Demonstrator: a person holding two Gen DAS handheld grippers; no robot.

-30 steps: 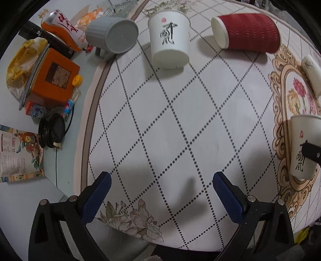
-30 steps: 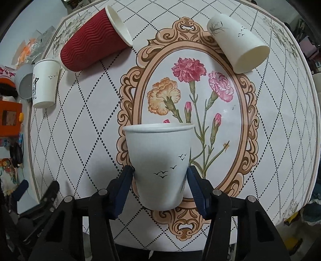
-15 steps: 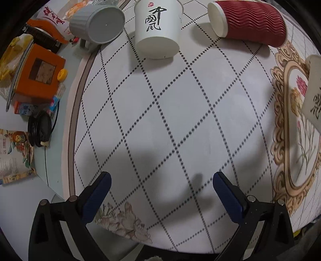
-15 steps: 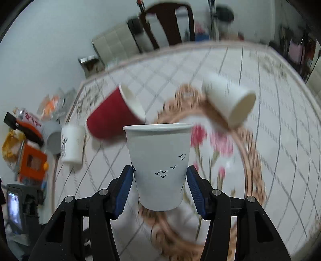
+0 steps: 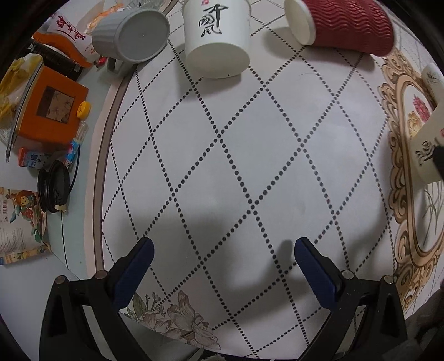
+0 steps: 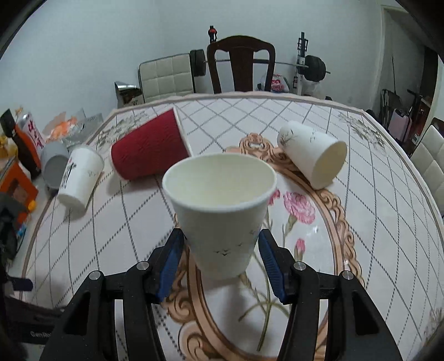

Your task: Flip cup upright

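My right gripper (image 6: 222, 251) is shut on a white paper cup with small birds (image 6: 219, 211). The cup is upright, mouth up, held just above the flowered oval of the tablecloth. The same cup shows at the right edge of the left wrist view (image 5: 427, 150). My left gripper (image 5: 222, 258) is open and empty, above the dotted-diamond cloth. A red ribbed cup (image 6: 151, 148) (image 5: 347, 25), a white cup with black lettering (image 6: 79, 175) (image 5: 217, 39) and another white cup (image 6: 313, 155) lie on their sides.
A grey mug (image 5: 130, 36) (image 6: 54, 163) lies on its side at the table's left. An orange box (image 5: 51, 107), snack bags and a black cable roll (image 5: 54, 186) crowd the left. A wooden chair (image 6: 241, 64) stands behind the table.
My right gripper tipped the bird cup from lying sideways to mouth-up; its view swung from looking down to level. My left gripper drifted slightly toward the far cups.
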